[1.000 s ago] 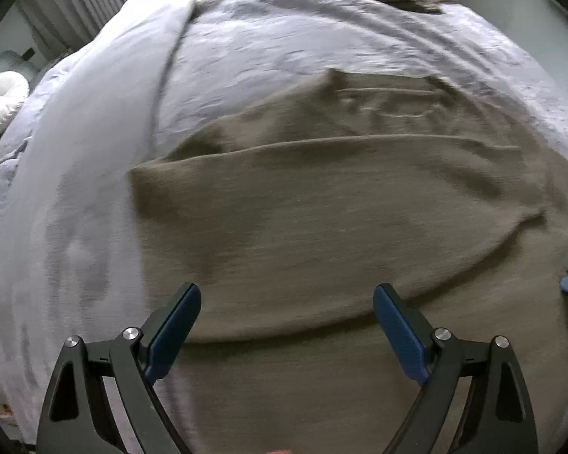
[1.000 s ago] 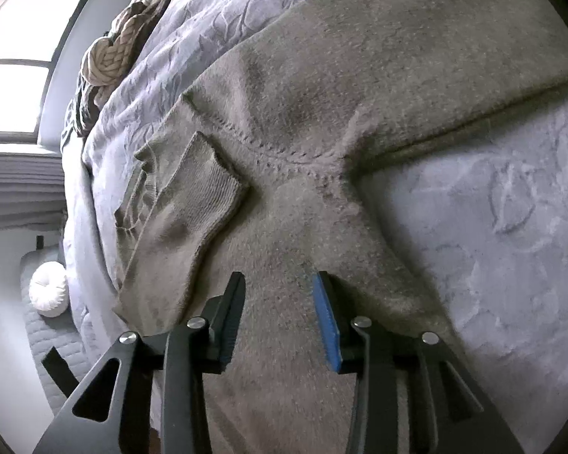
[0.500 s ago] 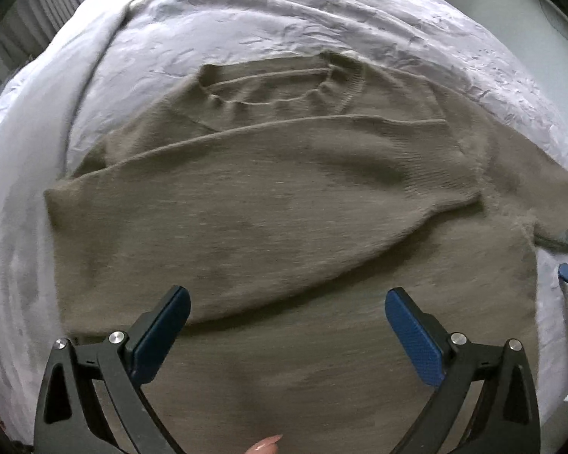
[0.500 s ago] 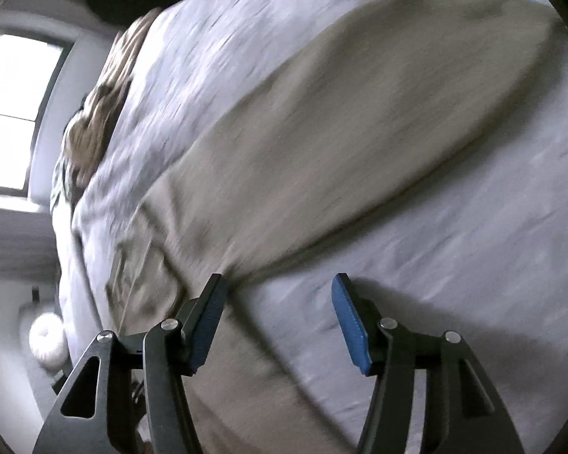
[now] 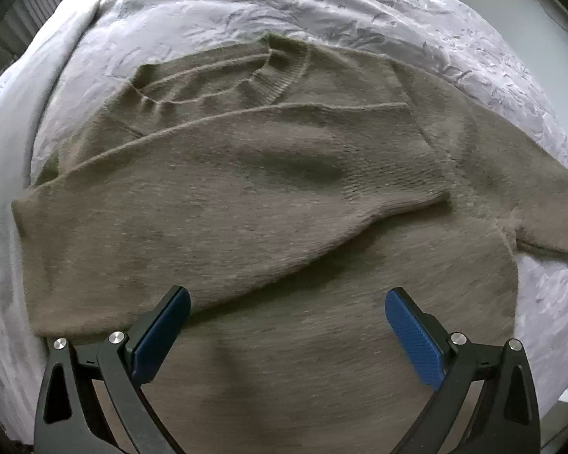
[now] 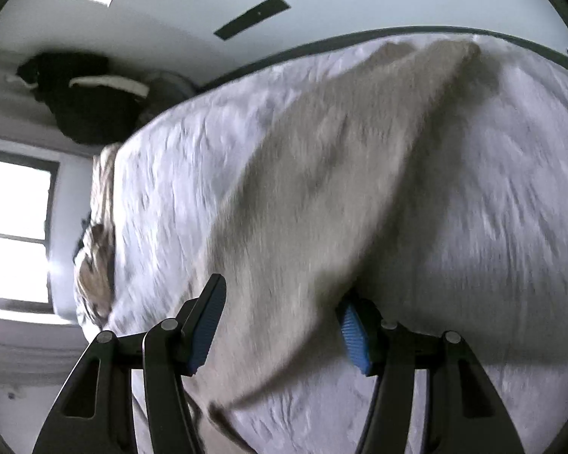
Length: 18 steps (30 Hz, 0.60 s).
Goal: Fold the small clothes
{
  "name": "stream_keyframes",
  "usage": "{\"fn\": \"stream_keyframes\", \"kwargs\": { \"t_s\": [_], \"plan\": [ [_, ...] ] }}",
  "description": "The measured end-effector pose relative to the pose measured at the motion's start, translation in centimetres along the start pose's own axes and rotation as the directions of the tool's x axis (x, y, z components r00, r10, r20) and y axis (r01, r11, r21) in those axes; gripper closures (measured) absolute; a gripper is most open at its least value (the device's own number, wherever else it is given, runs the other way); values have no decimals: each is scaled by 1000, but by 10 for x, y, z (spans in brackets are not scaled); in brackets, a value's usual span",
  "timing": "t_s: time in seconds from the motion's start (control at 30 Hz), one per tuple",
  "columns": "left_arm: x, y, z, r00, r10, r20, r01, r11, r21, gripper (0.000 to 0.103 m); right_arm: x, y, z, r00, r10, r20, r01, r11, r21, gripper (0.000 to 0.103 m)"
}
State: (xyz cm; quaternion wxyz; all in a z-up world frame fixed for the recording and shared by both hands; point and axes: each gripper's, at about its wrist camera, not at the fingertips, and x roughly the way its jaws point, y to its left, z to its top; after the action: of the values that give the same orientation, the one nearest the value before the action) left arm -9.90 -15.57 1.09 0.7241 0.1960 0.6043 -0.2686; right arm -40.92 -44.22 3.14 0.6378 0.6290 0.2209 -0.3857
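Observation:
An olive-brown knit sweater point(image 5: 269, 204) lies flat on the lilac bedspread point(image 5: 322, 11), collar at the far side. One sleeve is folded across its chest. My left gripper point(image 5: 287, 295) hangs over the sweater's lower body, open wide, with nothing between its blue pads. In the blurred right wrist view the other sleeve point(image 6: 322, 189) stretches away across the bedspread point(image 6: 492, 227). My right gripper point(image 6: 284, 291) is over this sleeve with its jaws apart. The sleeve runs between the fingers, and the pads do not press on it.
A knotted beige throw point(image 6: 94, 265) lies at the bed's far edge beneath a bright window point(image 6: 11, 227). Dark bags point(image 6: 87, 106) sit against the wall beyond the bed. The bed's edge falls away at the right in the left wrist view.
My left gripper slid right over the sweater, bringing the collar into view, and opened slightly wider. My right gripper opened wider and swung from the shoulder out over the sleeve, tilting up toward the room.

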Motion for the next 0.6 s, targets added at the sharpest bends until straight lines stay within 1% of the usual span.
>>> {"fn": "stream_keyframes", "kwargs": {
  "t_s": [0.07,0.13,0.27,0.3,0.33,0.37,0.4,0.47,0.53,0.6],
  "plan": [
    [1,-6,1,1000,-4,-13,4,1000,-4,0,3,0,9,1000,15,3,-15,1000,7,40],
    [1,-9,2,1000,-1,-9,1,1000,-1,0,7,2,15,999,38,8,-38,999,24,40],
    [-1,-14,5,1000,19,-5,-19,1000,12,0,13,3,20,994,113,5,-113,989,91,38],
    [-2,-14,4,1000,16,-7,-16,1000,8,0,18,4,20,990,137,-14,-135,986,102,43],
    [-1,-14,5,1000,10,-12,-10,1000,4,0,22,6,20,988,153,-32,-149,983,105,51],
    [-1,-10,8,1000,3,-18,-3,1000,1,0,25,8,19,985,166,-51,-160,982,102,77],
    [-2,-9,8,1000,-2,-21,2,1000,-4,0,29,10,18,981,180,-71,-173,980,102,96],
    [-1,-3,11,1000,1,-21,-1,1000,-11,0,32,15,15,972,220,-84,-211,972,105,96],
    [1,5,15,1000,5,-20,-5,1000,-17,0,33,29,11,963,253,-90,-248,967,66,96],
    [0,11,14,1000,0,-21,-1,1000,-28,0,36,52,5,945,302,-126,-302,953,15,96]
  ]
}}
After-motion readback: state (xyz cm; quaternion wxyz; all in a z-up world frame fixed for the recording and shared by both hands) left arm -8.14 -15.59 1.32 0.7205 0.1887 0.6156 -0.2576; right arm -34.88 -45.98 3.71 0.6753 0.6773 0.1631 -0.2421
